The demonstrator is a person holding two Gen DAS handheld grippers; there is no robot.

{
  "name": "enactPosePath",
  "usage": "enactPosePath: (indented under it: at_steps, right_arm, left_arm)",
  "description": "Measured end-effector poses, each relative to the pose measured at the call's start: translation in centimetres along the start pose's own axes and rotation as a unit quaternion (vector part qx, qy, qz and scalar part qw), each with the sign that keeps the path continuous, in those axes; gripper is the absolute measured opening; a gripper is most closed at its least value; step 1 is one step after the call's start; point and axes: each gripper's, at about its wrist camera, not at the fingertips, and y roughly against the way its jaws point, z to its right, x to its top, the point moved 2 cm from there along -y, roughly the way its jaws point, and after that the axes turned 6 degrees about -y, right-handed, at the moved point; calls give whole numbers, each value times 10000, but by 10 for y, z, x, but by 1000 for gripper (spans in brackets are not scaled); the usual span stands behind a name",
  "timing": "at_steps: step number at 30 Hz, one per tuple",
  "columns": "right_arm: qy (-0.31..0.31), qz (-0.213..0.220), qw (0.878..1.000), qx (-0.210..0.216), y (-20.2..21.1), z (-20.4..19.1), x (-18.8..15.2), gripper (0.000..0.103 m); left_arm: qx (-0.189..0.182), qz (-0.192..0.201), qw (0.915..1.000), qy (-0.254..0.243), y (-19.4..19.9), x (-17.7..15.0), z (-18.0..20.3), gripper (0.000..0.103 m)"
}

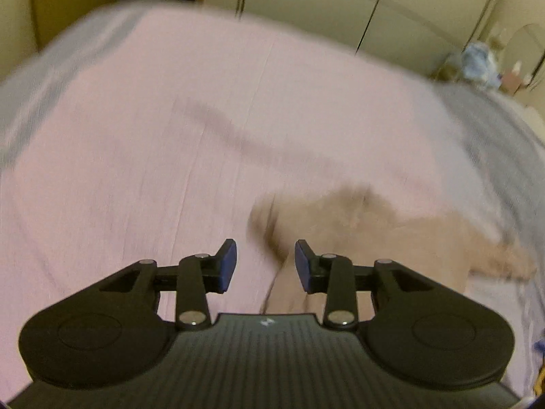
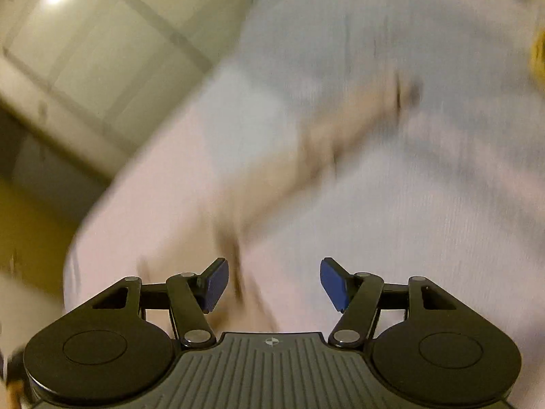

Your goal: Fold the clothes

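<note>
A beige garment lies crumpled on the pink bedsheet, in the lower right of the left wrist view. My left gripper hovers open just above the garment's near left edge, with nothing between its blue pads. In the right wrist view the same beige garment shows as a long blurred strip running diagonally across the pink sheet. My right gripper is open over its near end, holding nothing. Both views are motion-blurred.
A grey-blue blanket covers the bed's right side. Pale wardrobe doors stand behind the bed, and a cluttered surface sits at far right. The bed's edge and floor appear left in the right wrist view.
</note>
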Motion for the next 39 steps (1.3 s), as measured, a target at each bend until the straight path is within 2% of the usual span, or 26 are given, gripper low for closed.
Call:
enactPosePath:
  at_steps: [3,4,6,8,9,10,13,15,16,18,22,26,27,29,30,32,34,35,36,37,38,39]
  right_arm:
    - [-150,-637,9978,-117,-36,20,-51,63]
    - [-242,-726,9969,-175,-46,25,-63,63]
    - [-542,-698,9959,-176,-64,29,-82,63]
    - [-1115,-584,9920,68,-75,34,-96,63]
    - [-1367,-637,9884,198,-80,33,-98,35]
    - [-1617,-692,9839,328,-86,32,-100,3]
    - [-1169,-768,9897,317,-72,6,-97,2]
    - [-952,-613,9926,437,-40,-4,-94,2]
    - [-1057,-484,9922,443,-24,-3,-90,2]
    - [-1292,-229,9906,396,5,3,-80,2]
    - [-1404,-26,9896,296,21,8,-65,2]
    - [-1223,-44,9921,278,15,-2,-62,2]
    - [-1160,-44,9928,289,14,-6,-63,2]
    - [-927,-36,9952,310,27,-12,-63,2]
    - [-810,-32,9962,320,33,-15,-63,2]
    - [-574,-23,9978,341,45,-21,-62,2]
    - [-474,-128,9970,605,69,-26,-54,2]
    - [-487,-197,9944,912,81,-29,-46,2]
    - [-493,-170,9932,1045,93,-33,-38,2]
    - [-499,-140,9917,1173,105,-37,-29,2]
    - [-561,-169,9939,936,95,-35,-25,2]
    - [-624,-199,9955,688,86,-32,-21,2]
  left_arm:
    - [-129,-444,9984,317,-13,-54,-19,32]
    - [-179,-524,9974,453,-15,-69,-23,32]
    - [-303,-661,9949,704,-19,-92,-24,32]
    - [-417,-765,9926,843,-21,-104,-25,32]
    - [-456,-783,9922,861,-21,-109,-25,32]
    - [-493,-788,9920,859,-20,-112,-24,32]
    - [-554,-716,9928,782,-13,-115,-24,31]
    - [-635,-659,9943,546,-19,-114,-20,32]
    - [-663,-640,9950,391,-23,-112,-18,33]
    - [-658,-621,9958,-131,-33,-108,-8,34]
    - [-542,-510,9898,-1215,-63,-102,18,34]
    - [-1106,-521,9821,-1432,-85,-97,40,39]
    - [-1189,-568,9802,-1476,-89,-98,44,33]
    - [-1295,-712,9786,-1431,-92,-94,45,4]
    - [-1398,-774,9779,-1349,-91,-91,44,4]
    - [-2127,-794,9723,-550,-61,-66,26,4]
    - [-2818,-799,9558,259,-32,-40,7,4]
    - [-3083,-768,9456,692,-21,-24,-4,4]
    - [-3297,-737,9347,1107,-10,-8,-16,4]
    - [-3251,-718,9323,1413,-5,10,-24,4]
    - [-3043,-712,9373,1545,-6,26,-27,5]
    - [-2752,-701,9480,1441,-12,38,-25,6]
